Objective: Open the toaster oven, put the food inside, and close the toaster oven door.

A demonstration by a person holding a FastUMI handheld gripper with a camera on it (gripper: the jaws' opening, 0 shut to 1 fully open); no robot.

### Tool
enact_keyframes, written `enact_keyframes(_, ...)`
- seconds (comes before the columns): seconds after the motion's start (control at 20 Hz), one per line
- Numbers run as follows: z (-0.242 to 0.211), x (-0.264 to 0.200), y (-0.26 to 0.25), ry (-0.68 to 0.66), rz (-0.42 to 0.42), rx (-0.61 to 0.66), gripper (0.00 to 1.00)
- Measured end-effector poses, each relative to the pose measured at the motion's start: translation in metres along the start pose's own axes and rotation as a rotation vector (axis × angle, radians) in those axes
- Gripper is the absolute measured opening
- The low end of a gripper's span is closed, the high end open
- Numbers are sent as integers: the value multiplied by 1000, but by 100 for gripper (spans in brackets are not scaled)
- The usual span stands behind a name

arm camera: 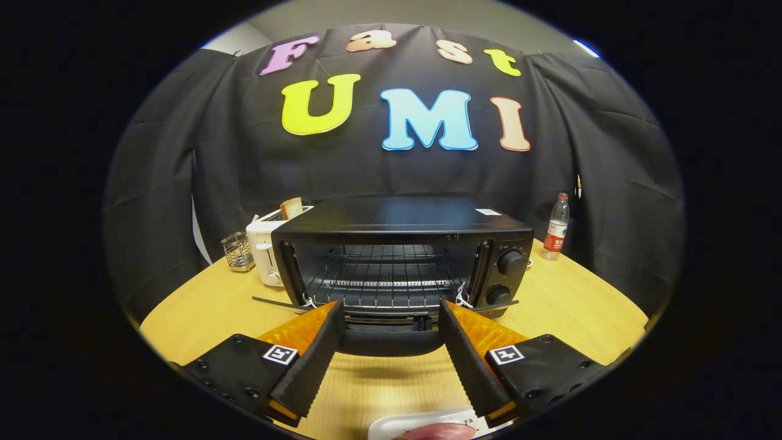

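Black metal sits dead ahead at twelve o'clock: the toaster oven (391,256) on the wooden table (201,311), its door (391,336) already dropped flat toward us and the wire rack (382,275) bare. We judge the opening step done. Our gripper (390,315) hangs with fingers spread wide, grasping nothing, the lowered door just beyond the tips. The food (437,432) (a pinkish piece on a white tray (391,426)) waits at six o'clock, below the fingers. Loading it and closing the door remain.
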State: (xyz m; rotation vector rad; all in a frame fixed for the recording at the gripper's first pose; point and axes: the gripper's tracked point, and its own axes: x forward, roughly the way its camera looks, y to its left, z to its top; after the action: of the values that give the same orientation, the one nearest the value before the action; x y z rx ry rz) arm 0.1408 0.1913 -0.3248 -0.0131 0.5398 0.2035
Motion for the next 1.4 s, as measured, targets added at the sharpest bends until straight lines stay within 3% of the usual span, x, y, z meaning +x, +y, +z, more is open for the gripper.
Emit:
enact_keyframes(0.7,-62,-21,5,173,-9,23,98)
enact_keyframes(0.9,-68,-29,15,201,30,21,98)
enact_keyframes(1.4,-60,-124,11,226,108,35,97)
